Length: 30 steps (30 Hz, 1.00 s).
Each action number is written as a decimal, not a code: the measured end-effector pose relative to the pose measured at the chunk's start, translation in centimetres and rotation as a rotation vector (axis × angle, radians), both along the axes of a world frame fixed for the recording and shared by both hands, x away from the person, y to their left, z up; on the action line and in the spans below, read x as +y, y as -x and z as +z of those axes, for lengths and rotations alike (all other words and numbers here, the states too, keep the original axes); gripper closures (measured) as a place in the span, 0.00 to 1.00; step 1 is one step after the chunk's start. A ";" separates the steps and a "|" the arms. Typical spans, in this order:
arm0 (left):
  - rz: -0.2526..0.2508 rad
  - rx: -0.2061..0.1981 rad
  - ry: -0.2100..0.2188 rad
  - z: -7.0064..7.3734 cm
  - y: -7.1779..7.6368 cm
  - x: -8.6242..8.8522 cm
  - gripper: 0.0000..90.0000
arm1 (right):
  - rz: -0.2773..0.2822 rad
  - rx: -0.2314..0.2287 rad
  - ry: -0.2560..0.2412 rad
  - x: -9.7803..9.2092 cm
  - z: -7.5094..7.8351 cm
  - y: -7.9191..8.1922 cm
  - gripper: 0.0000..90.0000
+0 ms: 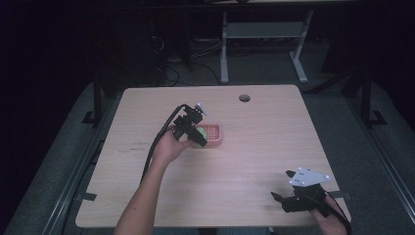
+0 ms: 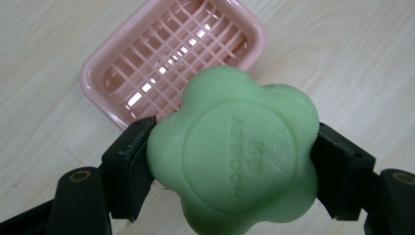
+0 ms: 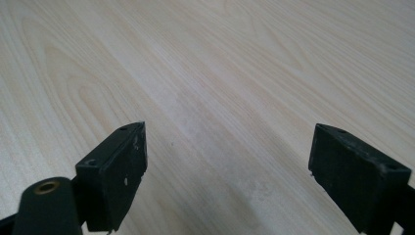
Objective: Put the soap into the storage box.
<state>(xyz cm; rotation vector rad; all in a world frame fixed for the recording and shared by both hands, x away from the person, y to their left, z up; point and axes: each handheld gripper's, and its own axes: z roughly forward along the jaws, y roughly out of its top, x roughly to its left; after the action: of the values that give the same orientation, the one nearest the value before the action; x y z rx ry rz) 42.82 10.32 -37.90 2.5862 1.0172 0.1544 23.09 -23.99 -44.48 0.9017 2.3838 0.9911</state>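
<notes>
Left gripper [image 2: 230, 161] clenched on the soap [image 2: 234, 155]: a green, flower-shaped bar, pinched by its two sides between the black jaws, stamped face toward the camera. Just beyond the soap, a pink dish [image 2: 105, 95] with a grid floor, lying flat on the table [image 2: 352, 68]. Soap held above the near edge of the dish, covering one corner of it in the left gripper view; touching the dish or clear of it, cannot tell.

From the high view, left gripper [image 1: 195, 133] at the left end of the dish [image 1: 215, 133], soap [image 1: 199, 137] a pale green spot at the dish's near-left corner. Hand [image 1: 169, 147] behind the gripper, on the side away from the dish; forearm running back from it toward the near edge of the table [image 1: 254, 166]. Black cable arching from the gripper, left of the dish.

Right gripper [image 1: 284, 188] well apart from the dish, toward the near right corner of the table, grey plate on top. Jaws spread wide, nothing between them, bare wood under them in the right gripper view [image 3: 227, 171]. Round hole [image 1: 244, 98] in the tabletop beyond the dish, near the far edge.
</notes>
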 end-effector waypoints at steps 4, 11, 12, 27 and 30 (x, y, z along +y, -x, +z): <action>0.004 0.000 -0.004 -0.1 -0.5 -0.2 0.29 | -0.002 0.002 -0.002 0.0 0.0 0.0 0.15; 0.038 0.000 0.003 0.1 -2.0 -0.1 0.29 | 0.000 0.001 -0.004 0.0 0.0 -0.1 0.15; 0.051 -0.006 0.018 0.1 -2.2 -0.2 0.29 | -0.002 0.002 -0.005 0.0 0.0 -0.1 0.15; 0.081 0.031 0.006 -1.7 -4.4 -1.3 0.29 | -0.002 0.001 -0.006 -0.1 -0.1 -0.1 0.15; 0.078 0.032 0.005 -1.7 -4.8 -1.8 0.29 | -0.002 0.003 -0.007 -0.1 -0.1 -0.1 0.15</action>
<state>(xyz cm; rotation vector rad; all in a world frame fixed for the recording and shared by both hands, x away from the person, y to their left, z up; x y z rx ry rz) 47.61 8.54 -39.59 2.5539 1.1291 0.1307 23.24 -24.11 -44.59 0.9090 2.3829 0.9983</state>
